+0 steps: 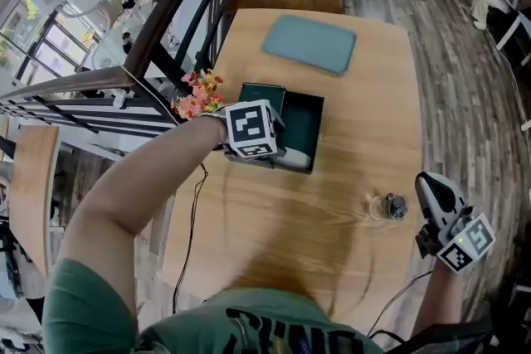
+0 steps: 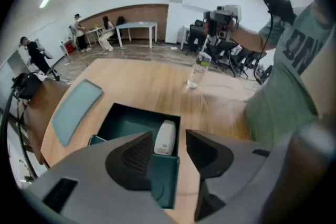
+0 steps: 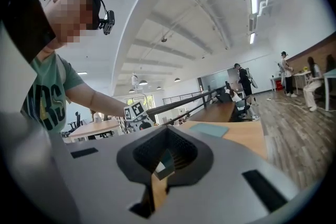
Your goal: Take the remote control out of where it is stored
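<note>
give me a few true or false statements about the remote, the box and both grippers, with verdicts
1. The remote lies inside the open box. True.
2. The left hand-held gripper is shut on the remote. False: its jaws stand apart above the box, and the remote is not gripped.
3. A bottle stands on the table beside the right hand-held gripper. True.
4. The teal panel covers the box. False: it lies flat on the table, apart from the box, on its far side.
5. The right hand-held gripper holds the bottle. False: its jaws are together with nothing in them.
</note>
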A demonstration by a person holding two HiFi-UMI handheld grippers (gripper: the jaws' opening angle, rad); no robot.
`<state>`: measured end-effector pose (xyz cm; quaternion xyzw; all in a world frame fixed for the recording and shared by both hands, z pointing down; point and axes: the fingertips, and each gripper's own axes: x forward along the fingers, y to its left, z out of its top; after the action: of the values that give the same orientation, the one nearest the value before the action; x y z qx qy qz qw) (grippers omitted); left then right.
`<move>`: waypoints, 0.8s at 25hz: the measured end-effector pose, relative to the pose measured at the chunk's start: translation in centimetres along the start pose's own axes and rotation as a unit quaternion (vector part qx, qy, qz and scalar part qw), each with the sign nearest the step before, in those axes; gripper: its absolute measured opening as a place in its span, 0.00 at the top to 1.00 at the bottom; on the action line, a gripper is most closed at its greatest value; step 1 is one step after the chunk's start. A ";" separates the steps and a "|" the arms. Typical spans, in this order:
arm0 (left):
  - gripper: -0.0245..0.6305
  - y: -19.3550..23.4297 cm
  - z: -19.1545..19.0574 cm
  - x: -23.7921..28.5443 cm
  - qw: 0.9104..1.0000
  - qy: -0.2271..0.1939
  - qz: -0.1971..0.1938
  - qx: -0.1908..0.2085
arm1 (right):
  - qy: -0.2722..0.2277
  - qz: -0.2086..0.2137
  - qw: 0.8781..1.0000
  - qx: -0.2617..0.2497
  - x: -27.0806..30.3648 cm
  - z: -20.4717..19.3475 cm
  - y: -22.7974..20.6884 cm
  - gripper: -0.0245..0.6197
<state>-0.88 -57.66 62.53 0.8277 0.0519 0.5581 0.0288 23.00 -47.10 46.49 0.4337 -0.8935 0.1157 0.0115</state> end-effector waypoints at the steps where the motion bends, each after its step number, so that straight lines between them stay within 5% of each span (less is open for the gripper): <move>1: 0.68 0.8 -0.3 1.3 1.000 0.024 -0.005 0.014 | 0.000 -0.002 1.000 0.002 0.1 -0.4 -0.7 0.96; 12: 0.59 3.8 -2.0 11.2 0.975 0.171 -0.095 0.103 | 0.016 0.000 1.000 0.002 2.4 -1.9 -6.4 0.96; 20: 0.55 3.0 -4.4 14.2 0.960 0.216 -0.118 0.135 | 0.043 -0.019 0.999 -0.011 4.8 -4.1 -11.0 0.96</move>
<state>0.51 -59.03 77.58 0.6714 0.2289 0.7042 -0.0290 28.24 -56.47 53.22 0.4449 -0.8851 0.1239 0.0569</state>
